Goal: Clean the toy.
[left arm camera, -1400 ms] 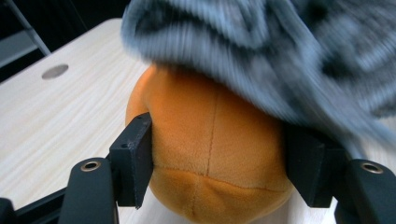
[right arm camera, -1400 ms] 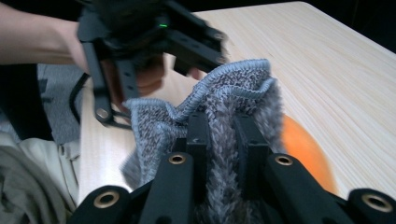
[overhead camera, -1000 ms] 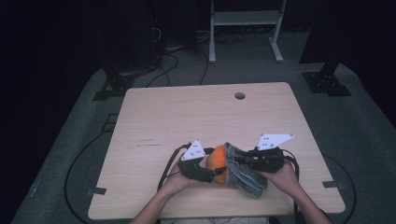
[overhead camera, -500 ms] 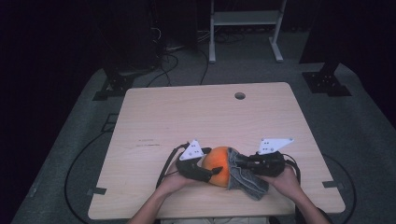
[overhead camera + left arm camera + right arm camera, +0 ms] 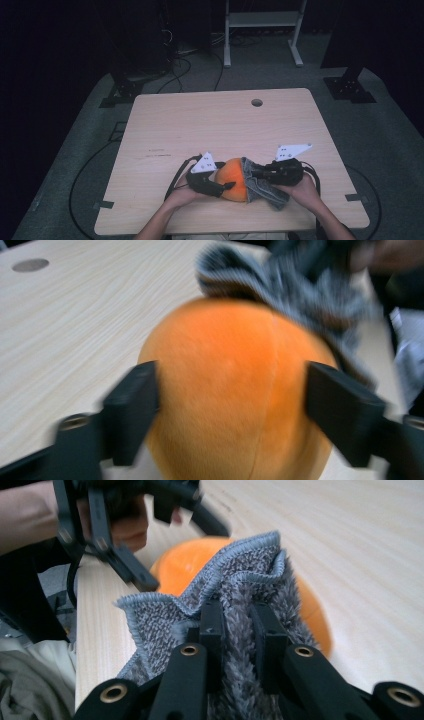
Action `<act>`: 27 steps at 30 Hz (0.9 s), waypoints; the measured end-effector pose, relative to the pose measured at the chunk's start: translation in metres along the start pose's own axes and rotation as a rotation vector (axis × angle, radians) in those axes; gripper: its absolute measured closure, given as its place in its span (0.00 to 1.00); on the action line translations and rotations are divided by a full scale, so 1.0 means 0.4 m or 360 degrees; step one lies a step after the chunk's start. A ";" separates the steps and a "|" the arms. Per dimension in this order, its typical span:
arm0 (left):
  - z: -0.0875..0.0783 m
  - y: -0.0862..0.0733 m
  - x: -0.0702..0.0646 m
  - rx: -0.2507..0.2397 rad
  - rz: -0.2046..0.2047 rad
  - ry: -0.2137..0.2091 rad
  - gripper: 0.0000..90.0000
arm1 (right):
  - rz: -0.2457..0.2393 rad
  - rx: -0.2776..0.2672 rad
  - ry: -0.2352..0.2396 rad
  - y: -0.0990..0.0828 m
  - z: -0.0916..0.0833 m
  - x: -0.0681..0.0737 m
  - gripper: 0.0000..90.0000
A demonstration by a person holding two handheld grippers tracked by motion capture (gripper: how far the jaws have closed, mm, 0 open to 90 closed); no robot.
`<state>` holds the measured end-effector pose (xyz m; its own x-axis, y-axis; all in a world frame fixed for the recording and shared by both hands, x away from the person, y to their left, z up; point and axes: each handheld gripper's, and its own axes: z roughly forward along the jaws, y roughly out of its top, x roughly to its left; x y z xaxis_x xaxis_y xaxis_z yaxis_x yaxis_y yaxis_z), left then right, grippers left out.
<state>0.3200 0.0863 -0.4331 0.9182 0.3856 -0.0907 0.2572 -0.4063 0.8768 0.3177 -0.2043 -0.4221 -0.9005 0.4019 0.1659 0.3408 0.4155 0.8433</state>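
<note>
An orange plush ball [image 5: 232, 181] rests on the wooden table [image 5: 210, 125] near its front edge. My left gripper [image 5: 226, 186] holds it from the left; in the left gripper view the jaws press both sides of the ball [image 5: 230, 390]. A grey fluffy cloth [image 5: 265, 192] drapes against the ball's right side. My right gripper [image 5: 251, 175] is shut on a fold of that cloth [image 5: 235, 595], with the ball [image 5: 185, 562] showing just beyond it. The left gripper [image 5: 130, 555] and the hand holding it appear at the upper left of the right gripper view.
A round cable hole [image 5: 257, 102] sits near the table's far edge. Cables [image 5: 175, 175] trail from both grippers off the front. A white metal stand [image 5: 262, 22] and dark equipment stand on the floor beyond the table.
Both grippers have shifted slightly toward the front edge, and the cloth has rubbed a little across the ball's right side. Both holds are unchanged.
</note>
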 end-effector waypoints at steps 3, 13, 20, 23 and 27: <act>0.014 0.001 0.011 0.0008 -0.0136 -0.0057 0.07 | -0.0017 -0.0009 0.0036 -0.019 0.001 0.027 0.87; 0.007 0.029 -0.045 -0.0090 0.0287 0.0210 0.37 | -0.0065 -0.0161 0.0012 -0.006 -0.058 0.057 0.87; 0.016 0.014 -0.027 -0.0057 0.0219 0.0146 0.21 | -0.0115 -0.0155 -0.0027 0.037 0.009 0.041 0.87; 0.010 0.004 -0.007 -0.0047 0.0112 0.0141 0.19 | -0.0113 -0.0158 -0.0031 0.037 0.025 0.041 0.87; 0.006 -0.008 0.000 -0.0011 0.0153 0.0135 0.30 | -0.0135 -0.0089 -0.0083 0.023 0.020 0.029 0.87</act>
<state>0.3198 0.0858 -0.4371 0.9096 0.4141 0.0344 0.1666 -0.4394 0.8827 0.3127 -0.1891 -0.4165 -0.9097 0.4098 0.0673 0.2471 0.4039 0.8808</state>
